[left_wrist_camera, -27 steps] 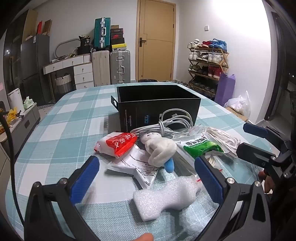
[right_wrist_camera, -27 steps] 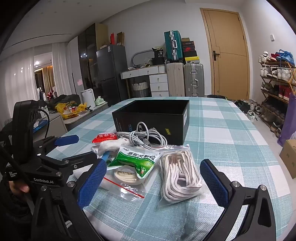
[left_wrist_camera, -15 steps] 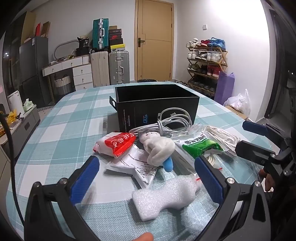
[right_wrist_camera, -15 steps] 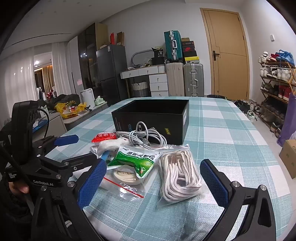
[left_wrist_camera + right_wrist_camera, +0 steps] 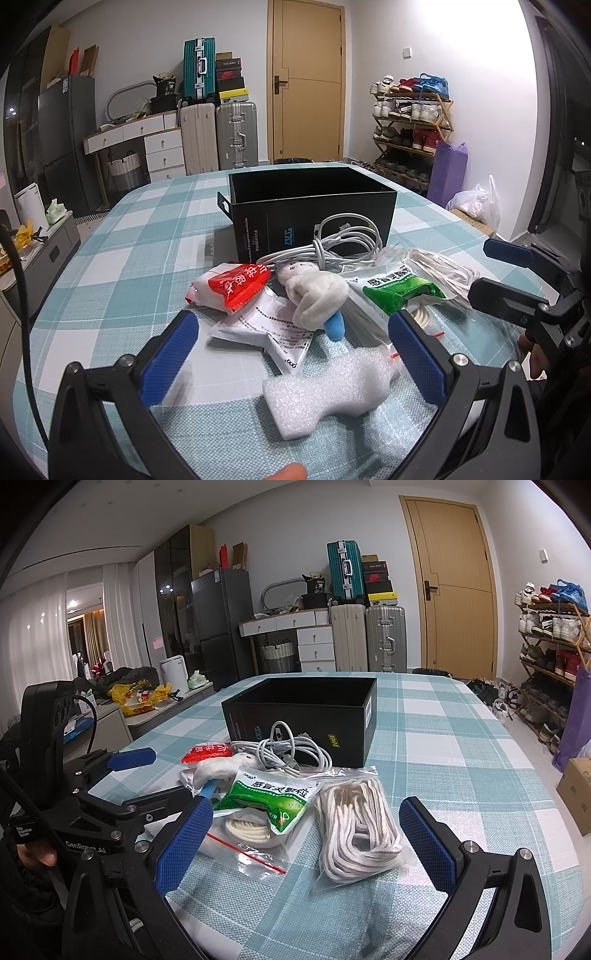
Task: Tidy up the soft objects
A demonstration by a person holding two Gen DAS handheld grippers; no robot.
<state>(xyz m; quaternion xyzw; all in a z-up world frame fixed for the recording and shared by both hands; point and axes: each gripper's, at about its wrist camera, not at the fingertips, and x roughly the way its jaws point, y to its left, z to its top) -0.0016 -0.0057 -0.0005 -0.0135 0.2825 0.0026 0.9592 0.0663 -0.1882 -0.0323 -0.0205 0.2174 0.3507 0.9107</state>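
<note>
Checked tablecloth (image 5: 122, 258) is carrying the soft objects mid-tabletop: white plush toy (image 5: 314, 295), foam piece (image 5: 332, 391), bagged rope (image 5: 354, 823), beside black box (image 5: 306, 716). Left gripper (image 5: 295, 354) and right gripper (image 5: 306, 842) are hovering, jaws released, empty.

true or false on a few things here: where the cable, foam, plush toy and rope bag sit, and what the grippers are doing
1. The black box looks empty. True, as far as its inside shows.
2. The left gripper holds the foam. False: open, holding nothing.
3. The cable lies inside the box. False: on the table, in front of it.
4. The rope bag lies ahead of the open right gripper. True.
5. The plush toy stands upright. False: it lies on the packets.
</note>
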